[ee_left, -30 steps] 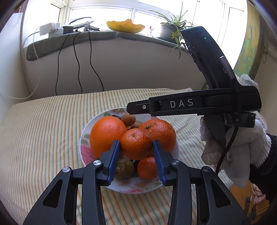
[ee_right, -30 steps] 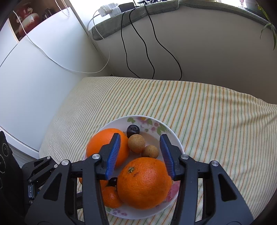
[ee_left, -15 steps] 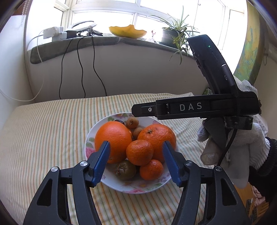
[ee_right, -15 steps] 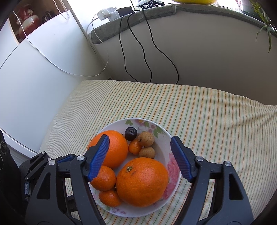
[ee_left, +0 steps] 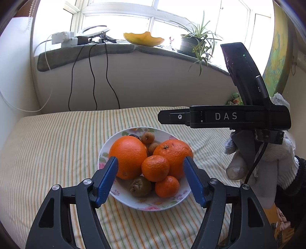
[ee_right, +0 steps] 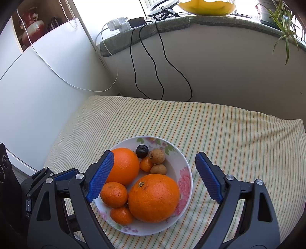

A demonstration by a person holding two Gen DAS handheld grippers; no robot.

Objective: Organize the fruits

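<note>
All the fruit is heaped in a floral bowl (ee_right: 186, 170) near the middle of the striped tablecloth (ee_right: 239, 134), which suggests the gathering is done. The right gripper (ee_right: 154, 177) hangs spread above it, the largest orange (ee_right: 154, 197) between its fingers; the left gripper (ee_left: 151, 180) is spread and empty over the mandarin (ee_left: 155, 168).

Bright window (ee_left: 153, 17) backlight, blown-out glare, fisheye-curved edges.

Domestic room, lived-in. Evidence: striped tablecloth (ee_right: 220, 134); floral plate (ee_right: 183, 182) of fruit; windowsill (ee_left: 114, 49) bearing potted plant (ee_left: 193, 43), power strip (ee_left: 63, 38), trailing cables (ee_right: 153, 63).
</note>
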